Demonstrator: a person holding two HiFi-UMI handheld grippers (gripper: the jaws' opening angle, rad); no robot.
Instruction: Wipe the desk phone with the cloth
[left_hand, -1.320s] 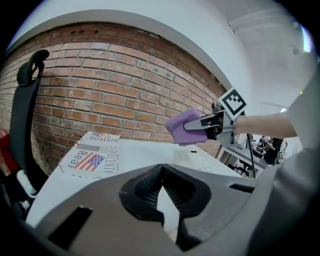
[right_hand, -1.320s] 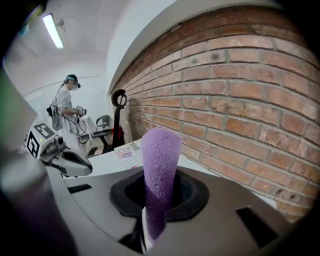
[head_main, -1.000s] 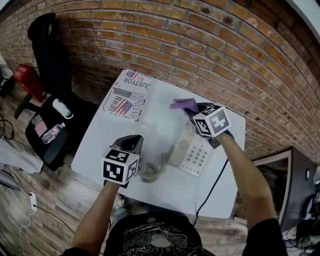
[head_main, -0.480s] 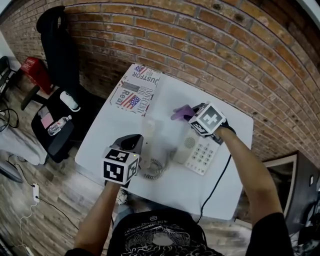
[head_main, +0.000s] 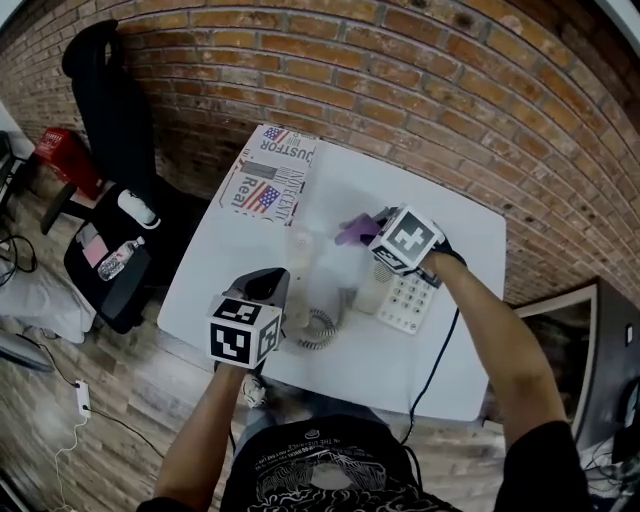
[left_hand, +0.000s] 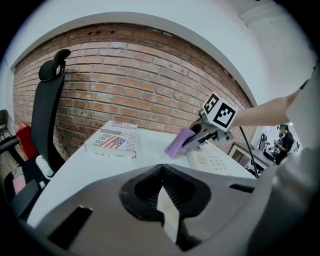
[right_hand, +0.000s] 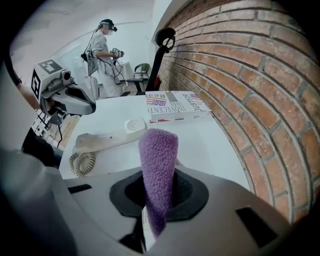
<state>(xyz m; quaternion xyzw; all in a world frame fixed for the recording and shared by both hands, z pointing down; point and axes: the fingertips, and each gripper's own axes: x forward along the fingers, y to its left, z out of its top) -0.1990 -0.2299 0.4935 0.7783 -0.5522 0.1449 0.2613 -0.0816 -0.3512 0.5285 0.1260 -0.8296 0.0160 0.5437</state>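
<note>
The cream desk phone (head_main: 408, 298) stands on the white table (head_main: 450, 365). Its handset (head_main: 298, 272) lies off the cradle to the left, with the coiled cord (head_main: 318, 326) beside it. My right gripper (head_main: 372, 229) hovers over the phone's far left corner, shut on a purple cloth (head_main: 353, 231) that sticks out towards the handset. In the right gripper view the cloth (right_hand: 157, 167) stands up between the jaws, with the handset (right_hand: 107, 137) beyond it. My left gripper (head_main: 270, 284) hangs at the table's near left, shut and holding nothing, apart from the handset.
A flat box printed with a flag (head_main: 265, 180) lies at the table's far left corner, against the brick wall. A black office chair (head_main: 105, 130) with small items on its seat stands left of the table. A person (right_hand: 102, 47) stands far off in the room.
My right gripper has come nearer and lower over the phone with the cloth. The left gripper has hardly moved. The head camera has shifted a little.
</note>
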